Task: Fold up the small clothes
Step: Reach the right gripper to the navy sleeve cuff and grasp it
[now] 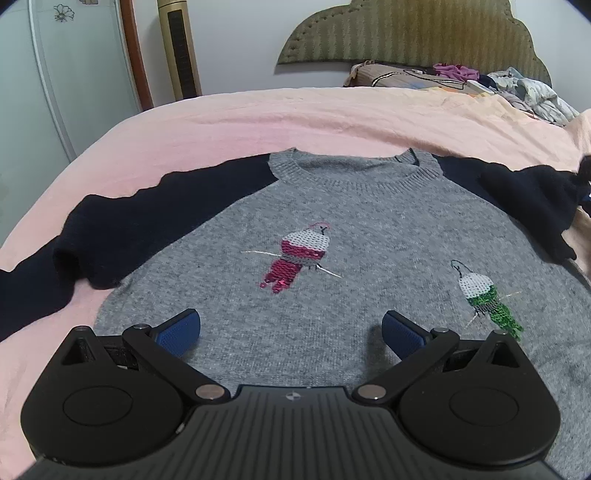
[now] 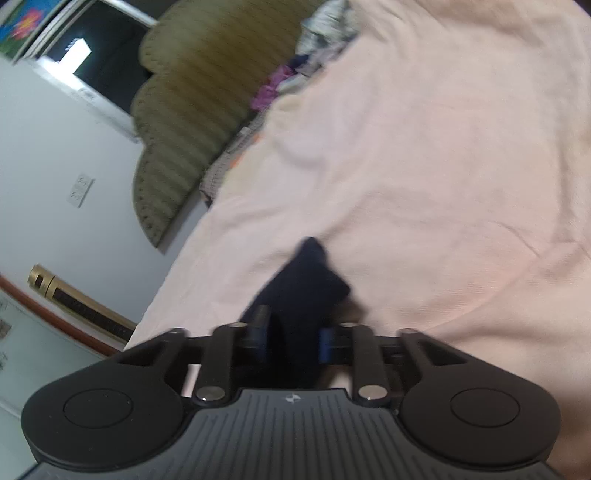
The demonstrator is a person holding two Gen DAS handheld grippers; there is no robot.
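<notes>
A small grey knit sweater [image 1: 332, 229] with navy sleeves and two sequin figures lies face up on the pink bedsheet [image 1: 258, 118]. Its left sleeve [image 1: 122, 218] stretches out to the left. Its right sleeve [image 1: 532, 199] is lifted at the right edge. My left gripper [image 1: 291, 330] is open and empty, hovering over the sweater's lower body. My right gripper [image 2: 291, 339] is shut on the navy sleeve end [image 2: 306, 280] and holds it above the sheet; that view is tilted and blurred.
A green padded headboard [image 1: 413, 33] stands at the back. A pile of clothes and bedding [image 1: 517, 88] lies at the bed's head. A gold tower unit [image 1: 181, 48] and a cabinet door [image 1: 74, 66] stand at the back left.
</notes>
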